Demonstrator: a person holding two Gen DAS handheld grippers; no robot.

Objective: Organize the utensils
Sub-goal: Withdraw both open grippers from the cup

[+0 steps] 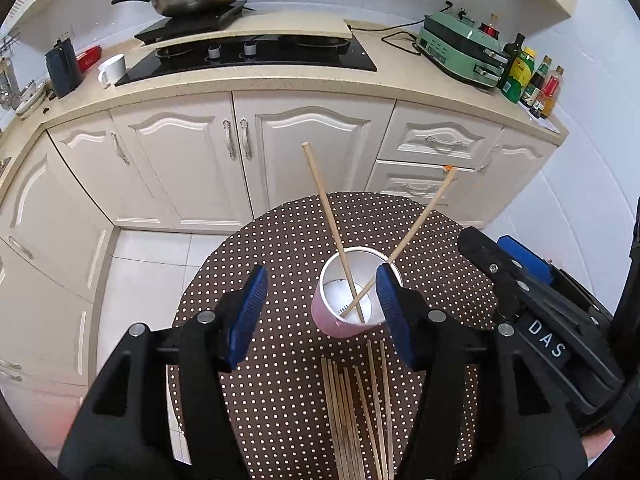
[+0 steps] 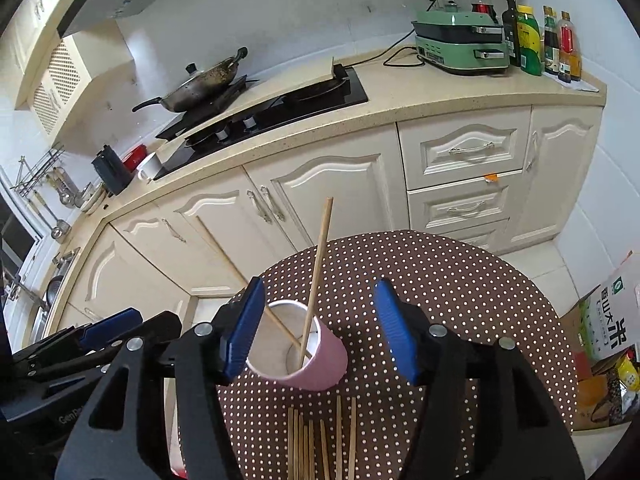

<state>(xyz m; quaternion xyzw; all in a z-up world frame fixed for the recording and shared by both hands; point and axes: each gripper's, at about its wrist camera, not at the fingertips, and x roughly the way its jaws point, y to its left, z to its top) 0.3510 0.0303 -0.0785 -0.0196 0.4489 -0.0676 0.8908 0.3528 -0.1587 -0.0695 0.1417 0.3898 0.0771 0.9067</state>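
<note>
Both the left gripper (image 1: 322, 312) and right gripper (image 2: 318, 330) are hanging half-open, empty; bumping the leaning chopsticks (image 1: 328, 216) risks tipping the pink paper cup (image 1: 344, 326).

Two chopsticks (image 1: 335, 232) in pink cup (image 1: 340, 322)

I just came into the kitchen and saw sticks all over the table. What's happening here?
A person with a handheld claw in each hand is sorting chopsticks into a pink cup on the polka-dot table. Two chopsticks already stand crossed in the cup. The left claw and right claw are both open and hold nothing, with the cup in front of them. A row of loose chopsticks lies on the table, not yet put in the cup.
</note>
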